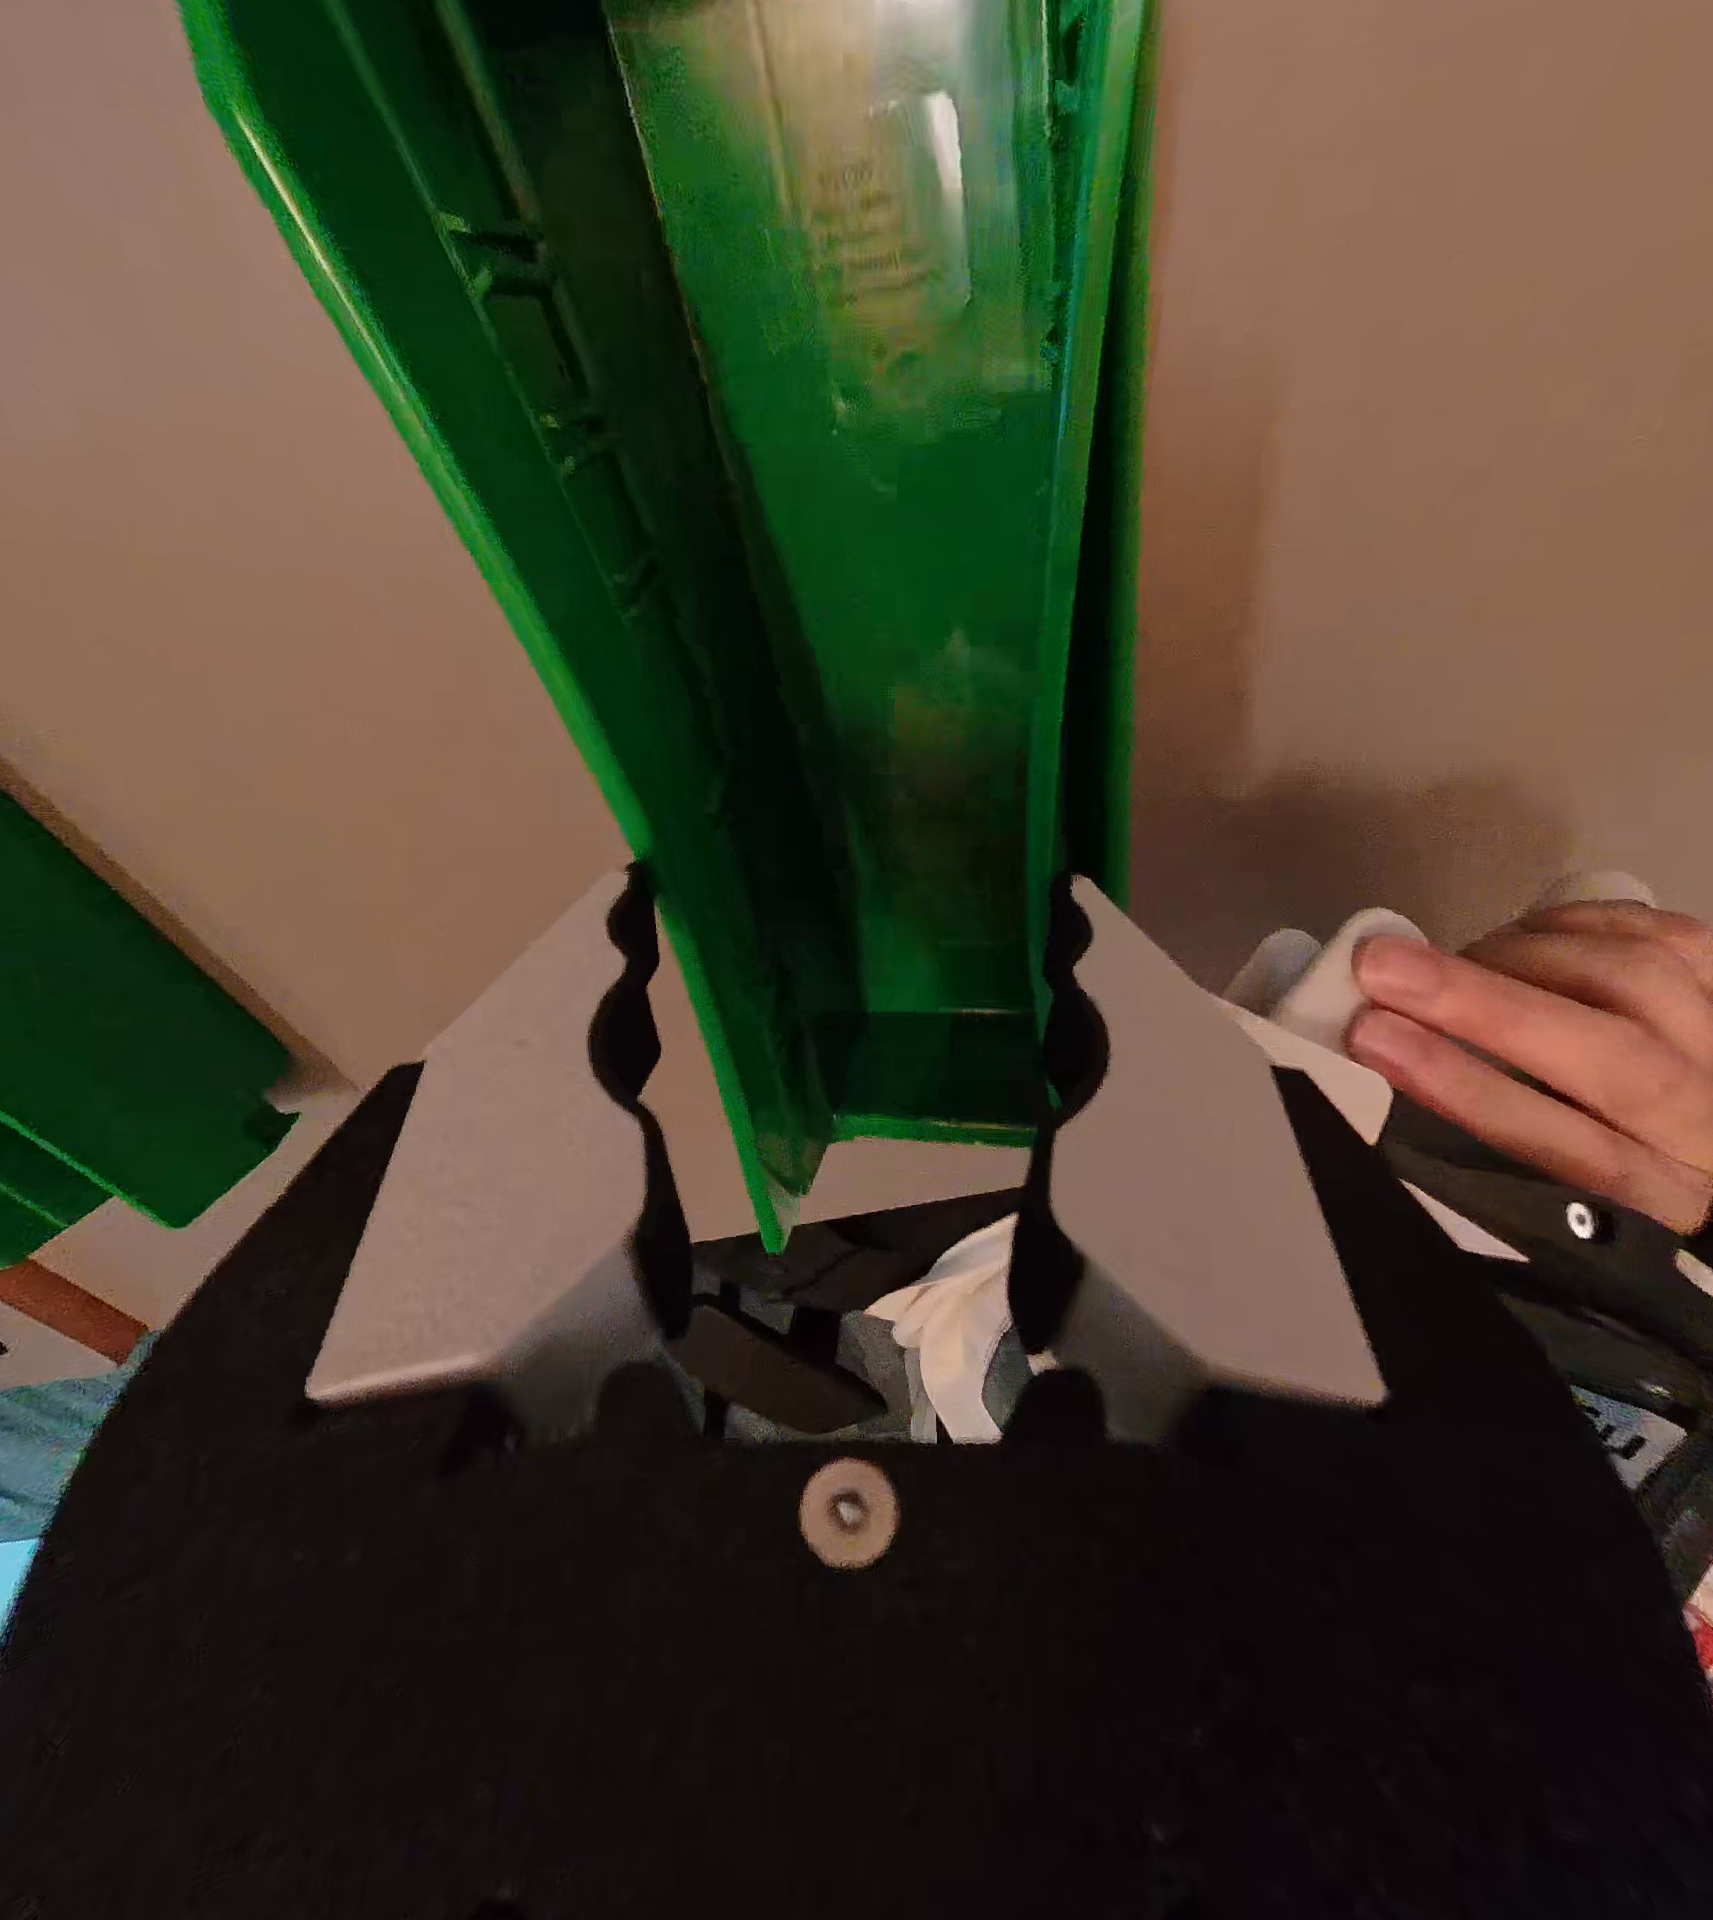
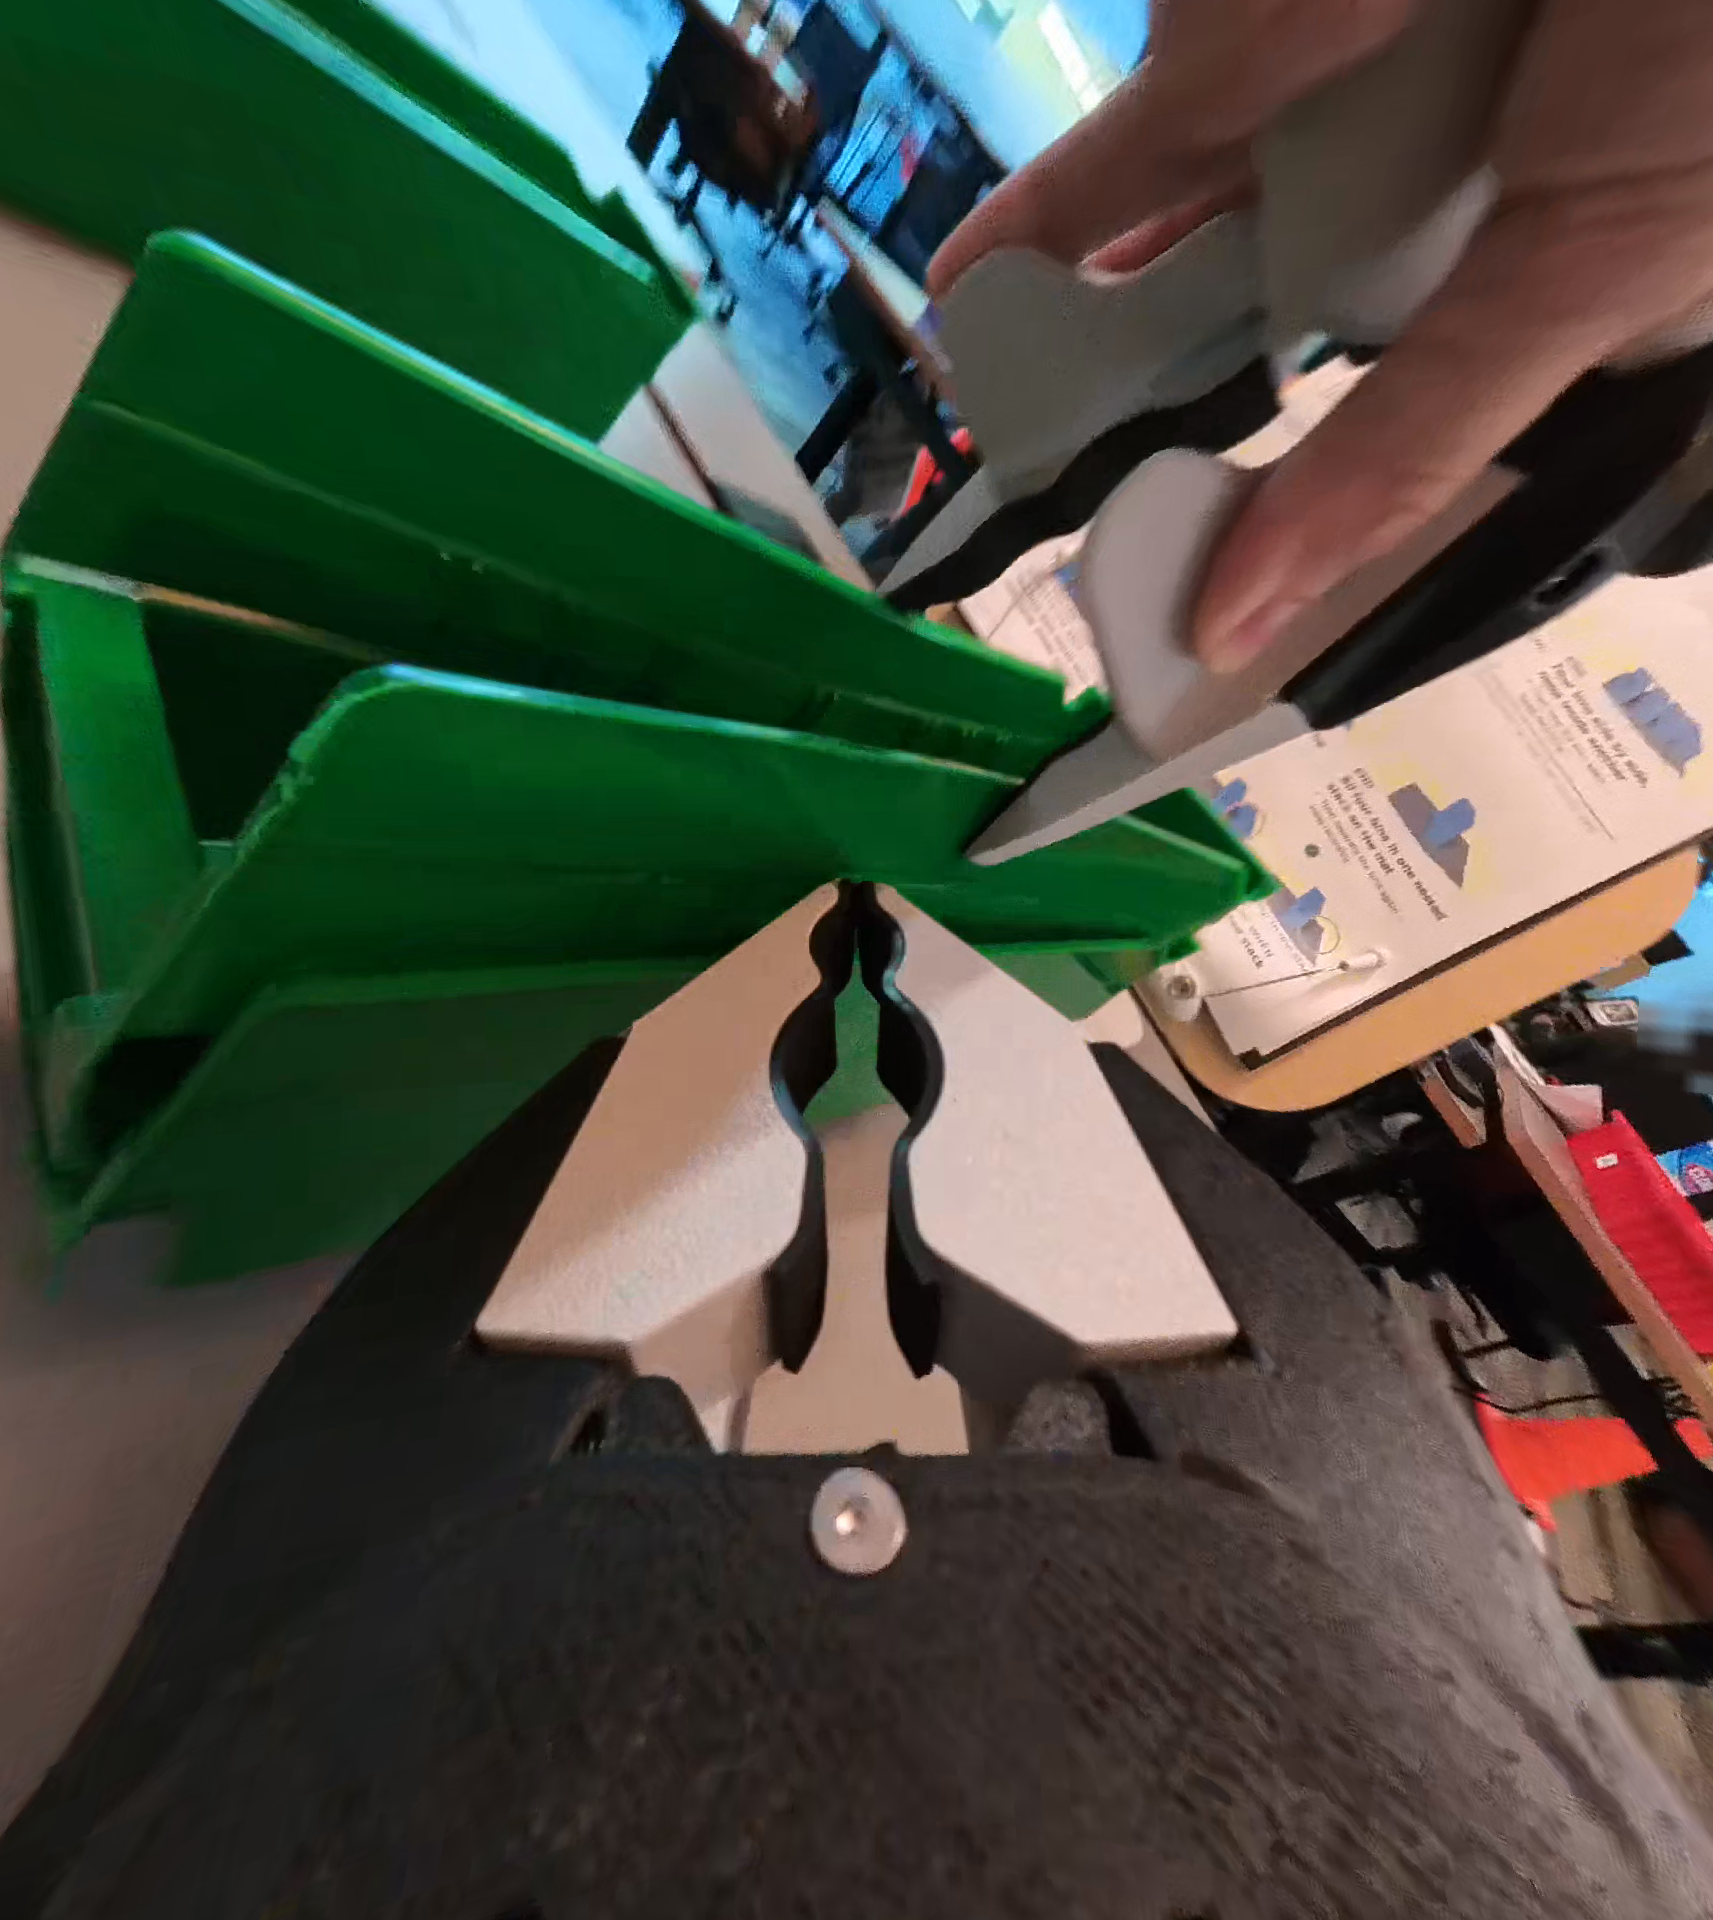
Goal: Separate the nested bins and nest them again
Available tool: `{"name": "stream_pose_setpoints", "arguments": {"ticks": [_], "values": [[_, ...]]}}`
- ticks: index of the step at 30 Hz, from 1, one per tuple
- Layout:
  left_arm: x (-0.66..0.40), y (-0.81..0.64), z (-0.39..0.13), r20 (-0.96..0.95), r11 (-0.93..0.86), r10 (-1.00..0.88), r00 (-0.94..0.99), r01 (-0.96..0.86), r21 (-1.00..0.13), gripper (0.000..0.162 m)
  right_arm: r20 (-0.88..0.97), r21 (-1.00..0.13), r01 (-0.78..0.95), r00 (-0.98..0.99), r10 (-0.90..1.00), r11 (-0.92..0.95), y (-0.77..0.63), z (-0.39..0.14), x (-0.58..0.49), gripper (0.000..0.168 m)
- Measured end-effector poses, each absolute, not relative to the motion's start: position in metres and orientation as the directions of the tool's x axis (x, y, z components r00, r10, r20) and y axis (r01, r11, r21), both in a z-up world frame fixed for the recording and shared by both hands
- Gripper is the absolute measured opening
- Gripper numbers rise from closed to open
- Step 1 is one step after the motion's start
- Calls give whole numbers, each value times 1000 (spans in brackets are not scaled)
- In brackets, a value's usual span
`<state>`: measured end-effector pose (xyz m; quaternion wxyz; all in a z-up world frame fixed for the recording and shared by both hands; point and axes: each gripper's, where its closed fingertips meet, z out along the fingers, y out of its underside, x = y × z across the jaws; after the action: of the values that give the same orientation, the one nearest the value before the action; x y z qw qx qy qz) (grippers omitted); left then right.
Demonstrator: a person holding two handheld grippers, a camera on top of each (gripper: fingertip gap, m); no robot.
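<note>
Two nested green bins lie tilted on a beige table (image 1: pixel 208 416). In the left wrist view, my left gripper (image 1: pixel 850 883) stands wide apart across the end of the upper green bin (image 1: pixel 883 623), with both pads touching it. It also shows in the right wrist view (image 2: pixel 940 722), held by a hand and straddling that bin's side wall (image 2: pixel 519 468). My right gripper (image 2: pixel 854 894) is nearly closed, its tips pinching the edge of the nearer green bin's wall (image 2: pixel 571 810). Only the right gripper's body and the hand on it (image 1: pixel 1558 1039) show in the left wrist view.
Another green bin (image 2: pixel 260 156) stands apart at the back, and also shows at the left edge of the left wrist view (image 1: pixel 52 1039). A printed instruction sheet (image 2: pixel 1454 779) lies near the table's rounded corner. Room furniture and clutter lie beyond the table edge.
</note>
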<state>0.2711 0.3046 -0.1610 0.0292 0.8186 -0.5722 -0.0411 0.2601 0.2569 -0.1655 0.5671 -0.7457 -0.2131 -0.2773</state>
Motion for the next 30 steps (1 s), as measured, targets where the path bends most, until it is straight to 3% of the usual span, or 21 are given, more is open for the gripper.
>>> {"name": "stream_pose_setpoints", "arguments": {"ticks": [2,9,20,26,30], "values": [[272,306,-161,-24,-348,-938,347,-934,84,74,705,-660,669,708,24,-342,257,-177,266,0],[273,315,-131,-73,-350,-936,345,-935,62,76,672,-646,647,733,99,-404,256,-199,268,0],[270,317,-115,-33,-378,-926,377,-925,46,78,586,-775,553,810,-19,-304,242,-172,283,0],[268,334,-82,-68,-384,-921,383,-923,3,78,532,-808,574,807,258,-130,246,-172,219,24],[254,356,-62,-105,-419,-902,419,-908,-26,79,531,-779,611,762,372,-142,249,-190,198,28]]}}
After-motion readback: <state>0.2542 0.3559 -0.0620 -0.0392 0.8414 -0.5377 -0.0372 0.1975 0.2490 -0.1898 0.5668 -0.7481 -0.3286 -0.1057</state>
